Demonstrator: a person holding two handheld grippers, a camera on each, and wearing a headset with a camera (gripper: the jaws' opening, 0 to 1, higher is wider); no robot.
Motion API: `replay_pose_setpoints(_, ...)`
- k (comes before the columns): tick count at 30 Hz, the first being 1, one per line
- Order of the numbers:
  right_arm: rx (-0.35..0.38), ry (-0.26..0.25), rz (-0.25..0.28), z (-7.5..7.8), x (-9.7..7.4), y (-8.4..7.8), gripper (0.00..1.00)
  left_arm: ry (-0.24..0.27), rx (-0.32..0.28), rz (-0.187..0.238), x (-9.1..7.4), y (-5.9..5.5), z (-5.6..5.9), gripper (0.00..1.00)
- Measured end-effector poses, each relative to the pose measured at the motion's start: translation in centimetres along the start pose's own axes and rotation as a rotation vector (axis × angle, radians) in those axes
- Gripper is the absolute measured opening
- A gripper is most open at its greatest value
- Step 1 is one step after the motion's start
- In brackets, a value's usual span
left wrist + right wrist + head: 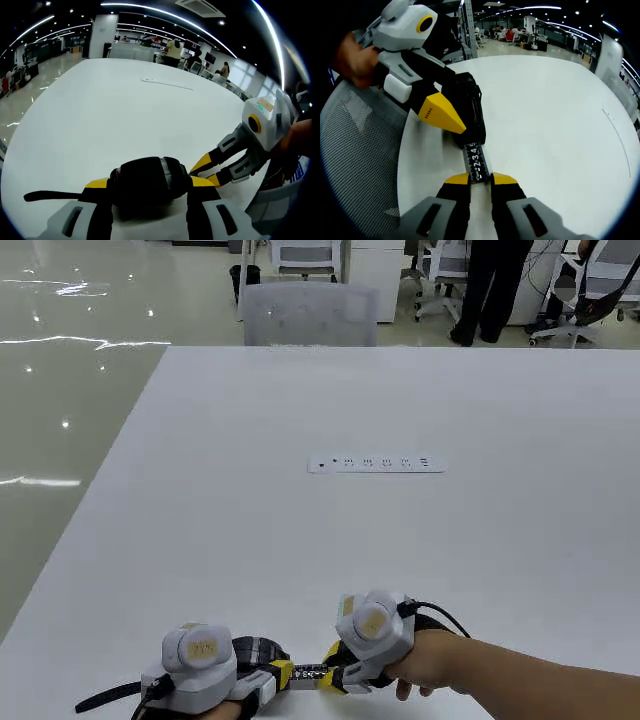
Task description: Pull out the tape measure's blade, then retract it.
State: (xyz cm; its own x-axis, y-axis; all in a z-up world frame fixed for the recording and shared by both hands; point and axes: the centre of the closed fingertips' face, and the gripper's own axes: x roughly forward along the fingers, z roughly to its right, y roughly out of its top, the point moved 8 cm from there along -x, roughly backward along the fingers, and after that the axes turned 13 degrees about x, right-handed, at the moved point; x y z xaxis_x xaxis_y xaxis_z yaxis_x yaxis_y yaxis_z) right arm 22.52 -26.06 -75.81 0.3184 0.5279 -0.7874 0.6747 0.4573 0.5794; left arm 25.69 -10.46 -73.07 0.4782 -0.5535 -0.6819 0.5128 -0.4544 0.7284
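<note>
Right gripper view puts us right on the action: the right gripper [480,179] has its jaws nipped together on the tip of the blade [475,159], yellow tips pinching the printed strip from both sides. Only a short stretch of blade shows between them and the case. That case, the black tape measure [149,172], is down at the near edge of the white worktop [400,540]; whether it rests on the surface or hangs just over it, I can't tell. It's clamped across its body by the left gripper [150,187], jaws spread just wide enough to hug both flanks. Sensible set-up, this: one gripper anchors the housing so it can't slide, and the other takes the free end so the two can be drawn apart along the blade's line. Head view shows the pair nose to nose, the blade bridging the small gap. By my reading the pull is barely begun, with most of the extension and the whole retraction yet to come.
</note>
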Motion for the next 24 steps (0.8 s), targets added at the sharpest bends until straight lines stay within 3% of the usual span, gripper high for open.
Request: replay_pose_setpoints(24, -0.024, 0.013, -0.015, -0.5, 1.3, 1.7, 0.13, -0.002, -0.016, 0.000, 0.0, 0.1, -0.1, 0.56)
